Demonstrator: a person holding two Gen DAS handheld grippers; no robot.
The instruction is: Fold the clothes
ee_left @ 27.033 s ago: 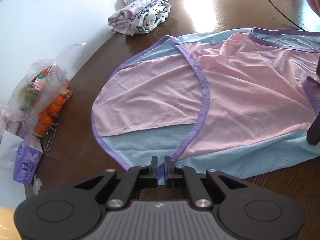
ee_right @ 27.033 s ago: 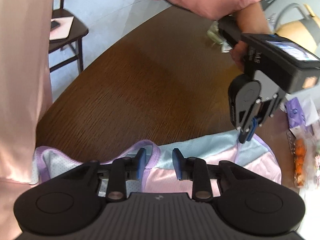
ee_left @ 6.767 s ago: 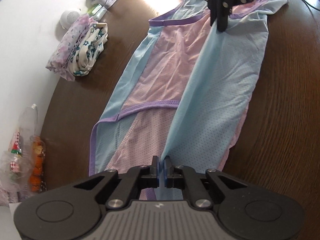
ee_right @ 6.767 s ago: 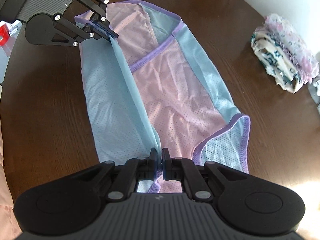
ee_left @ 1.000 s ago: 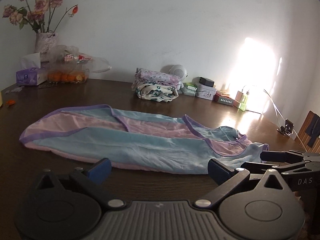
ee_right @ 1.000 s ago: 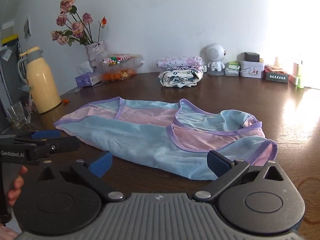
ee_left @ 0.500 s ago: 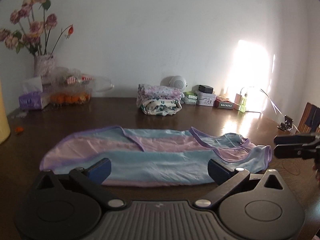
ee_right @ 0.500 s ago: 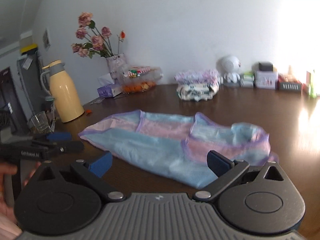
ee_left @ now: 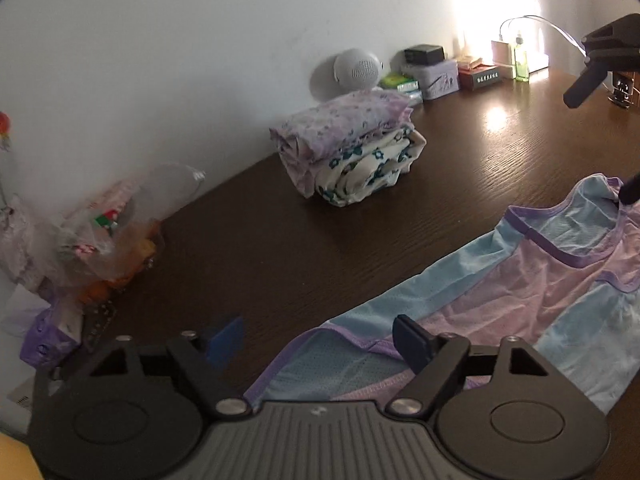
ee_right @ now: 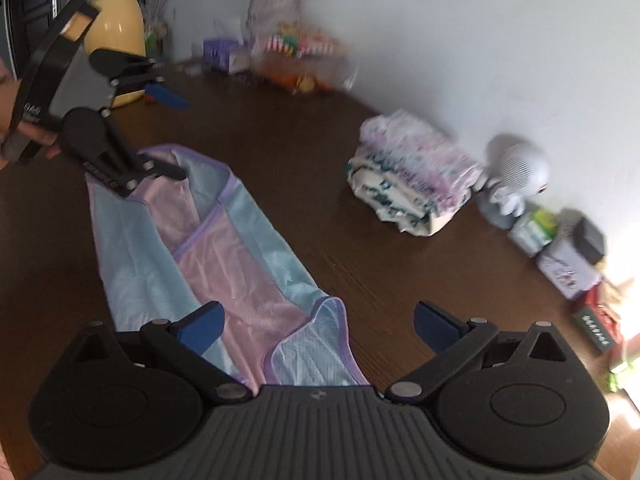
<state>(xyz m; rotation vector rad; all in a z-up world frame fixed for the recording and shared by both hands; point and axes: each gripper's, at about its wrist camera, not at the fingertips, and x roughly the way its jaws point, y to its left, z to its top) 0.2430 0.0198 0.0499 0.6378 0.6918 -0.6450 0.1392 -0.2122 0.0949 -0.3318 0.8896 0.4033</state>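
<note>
Hovering over both ends of a long pink-and-blue mesh garment [ee_right: 224, 264] on the dark wooden counter [ee_right: 400, 272] | left tool [ee_left: 320, 340] closing yet empty — right tool [ee_right: 316, 326] wide apart, empty | advice: pinch matching hem corners squarely.

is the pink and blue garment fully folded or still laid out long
Partly folded: the garment lies flat as one long narrow strip on the table, its sides turned in over the pink middle, not folded end to end like the stack nearby.

Pink-blue garment [ee_right: 224, 256], purple trim, folded lengthwise into long strip, flat on table.
</note>
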